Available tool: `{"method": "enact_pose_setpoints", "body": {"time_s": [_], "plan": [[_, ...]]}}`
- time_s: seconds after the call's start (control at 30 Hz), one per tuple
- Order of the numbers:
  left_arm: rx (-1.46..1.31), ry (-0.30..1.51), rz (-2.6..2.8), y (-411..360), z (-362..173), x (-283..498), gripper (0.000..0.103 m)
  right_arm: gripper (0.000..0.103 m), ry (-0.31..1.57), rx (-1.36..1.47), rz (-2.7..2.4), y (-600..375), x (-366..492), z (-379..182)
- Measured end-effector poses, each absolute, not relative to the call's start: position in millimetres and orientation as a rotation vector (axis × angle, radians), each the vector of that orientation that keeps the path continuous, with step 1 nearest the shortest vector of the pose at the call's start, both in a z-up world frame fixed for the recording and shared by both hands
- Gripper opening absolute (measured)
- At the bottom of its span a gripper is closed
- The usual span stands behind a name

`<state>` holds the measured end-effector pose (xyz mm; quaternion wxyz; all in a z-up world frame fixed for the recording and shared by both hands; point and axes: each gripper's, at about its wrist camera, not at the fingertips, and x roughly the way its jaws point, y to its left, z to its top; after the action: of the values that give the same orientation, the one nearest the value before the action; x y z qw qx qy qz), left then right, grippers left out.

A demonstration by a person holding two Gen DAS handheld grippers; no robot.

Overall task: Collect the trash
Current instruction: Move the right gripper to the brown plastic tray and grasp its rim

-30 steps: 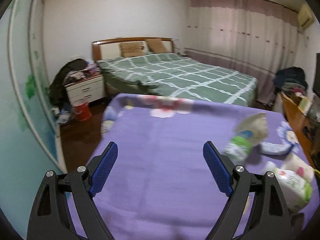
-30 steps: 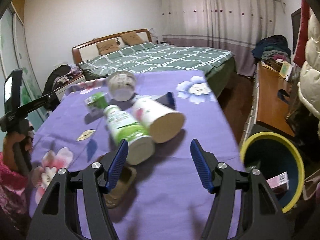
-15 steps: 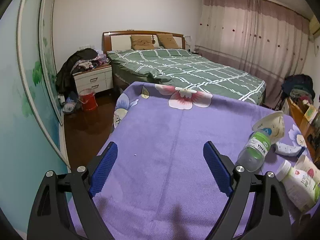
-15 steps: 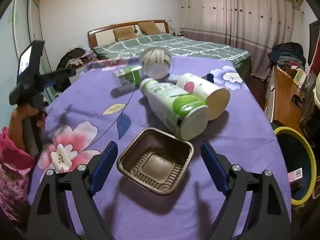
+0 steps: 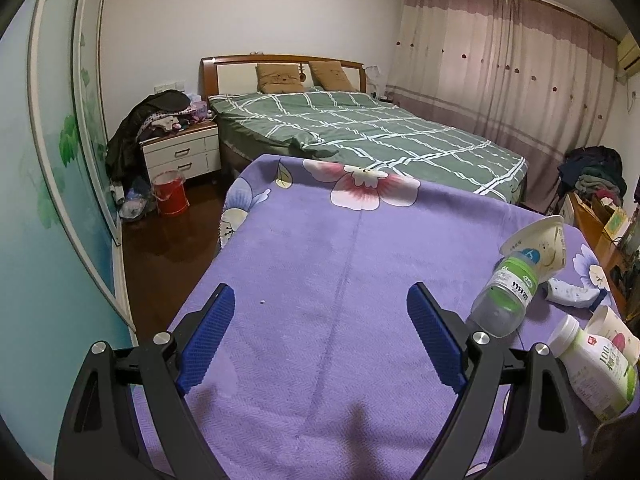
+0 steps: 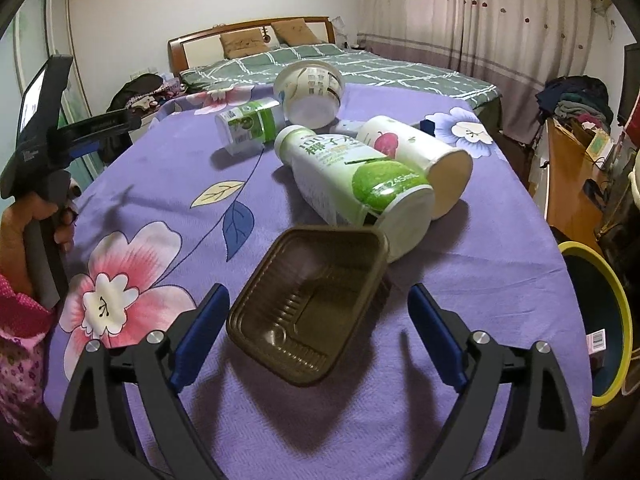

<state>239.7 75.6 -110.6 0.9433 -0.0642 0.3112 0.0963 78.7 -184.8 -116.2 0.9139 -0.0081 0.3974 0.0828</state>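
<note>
Right claw [image 6: 318, 336] spread around brown tray [image 6: 308, 306]; could crush flimsy walls or nudge leaning white bottle [image 6: 356, 184] rolling.

A brown plastic tray [image 6: 308, 304] lay open side up before me, its far rim touching a toppled white-and-green bottle [image 6: 352, 184] beside a cup [image 6: 420, 160].

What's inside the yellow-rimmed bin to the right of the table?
Inside the bin, only a small carton with a barcode shows against the dark wall. The bottom is cut off by the purple table, so anything deeper is hidden.
</note>
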Motion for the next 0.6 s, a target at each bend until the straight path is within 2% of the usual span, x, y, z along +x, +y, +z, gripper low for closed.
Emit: {"method": "enact_pose_setpoints", "body": {"time_s": [0.17, 0.43, 0.53, 0.6], "plan": [[-0.133, 0.635, 0.196, 75.7, -110.7, 239.7, 0.087, 0.092, 0.804, -0.035, 0.177, -182.2, 77.2, -114.7], [-0.127, 0.64, 0.195, 73.8, -111.0, 239.4, 0.087, 0.092, 0.822, -0.049, 0.176, -179.7, 79.7, -116.7], [-0.126, 0.641, 0.195, 73.4, -110.9, 239.5, 0.087, 0.071, 0.839, -0.013, 0.184, -184.5, 81.2, -118.7], [-0.126, 0.641, 0.196, 73.4, -110.9, 239.5, 0.087, 0.068, 0.848, 0.024, 0.202, -189.6, 81.4, -119.5]]}}
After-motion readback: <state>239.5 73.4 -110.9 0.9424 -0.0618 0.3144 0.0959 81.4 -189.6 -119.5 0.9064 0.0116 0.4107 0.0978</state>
